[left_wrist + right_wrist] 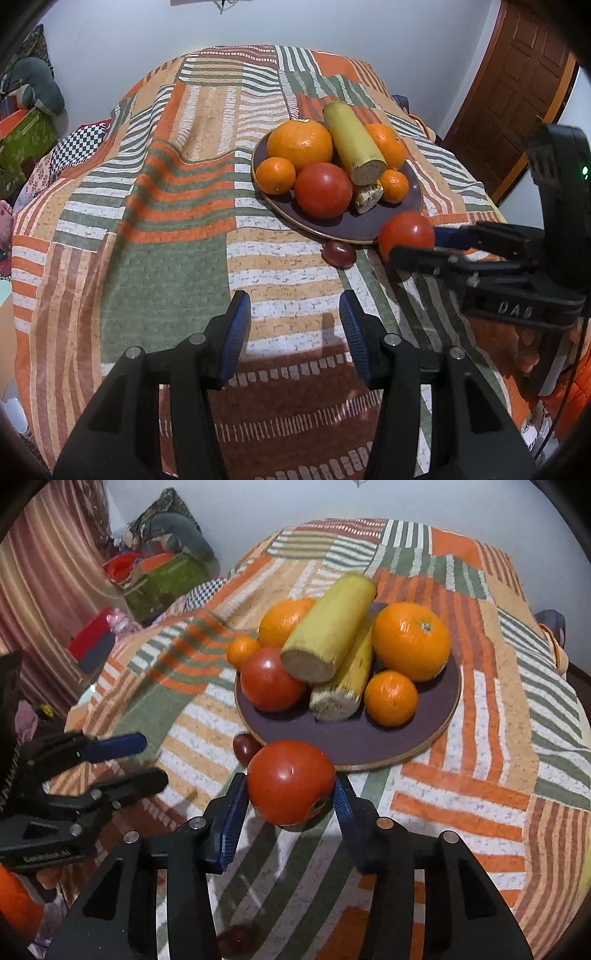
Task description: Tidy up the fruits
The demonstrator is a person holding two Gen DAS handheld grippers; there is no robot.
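Mid-carry: right claw clamped on a tomato just short of the plate rim ahead, left claw gaping empty over the bench; next, likely lift over rim, clear the small dark fruit ahead-left, release on bare plate.

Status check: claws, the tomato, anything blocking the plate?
Right claw shut on tomato, short of plate. Left claw open, empty. Small dark fruit at plate's near rim.
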